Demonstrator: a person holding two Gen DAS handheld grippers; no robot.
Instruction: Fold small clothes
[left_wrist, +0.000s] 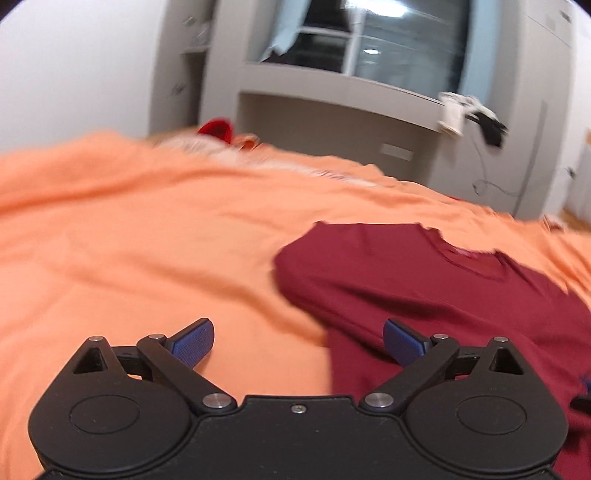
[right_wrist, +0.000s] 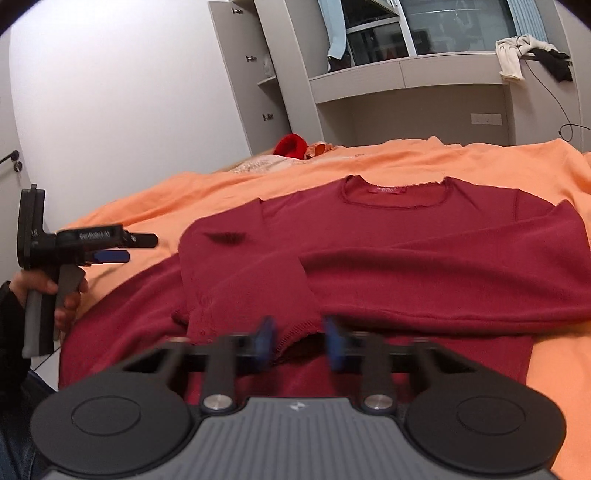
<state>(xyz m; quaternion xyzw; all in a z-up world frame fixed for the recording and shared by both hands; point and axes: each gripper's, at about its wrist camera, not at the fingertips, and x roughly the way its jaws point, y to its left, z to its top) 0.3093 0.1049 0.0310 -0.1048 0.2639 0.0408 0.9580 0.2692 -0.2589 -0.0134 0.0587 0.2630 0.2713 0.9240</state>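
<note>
A dark red long-sleeved sweater lies flat on the orange bedspread, both sleeves folded across its front. My right gripper is open, its blurred blue pads either side of a sleeve cuff at the sweater's lower middle, not closed on it. My left gripper is wide open and empty above the bedspread at the sweater's left edge. It also shows in the right wrist view, held in a hand at the left.
A bright red garment and pale cloths lie at the far side of the bed. Grey cabinets and a shelf stand behind, with white and black clothes hanging and a cable trailing down.
</note>
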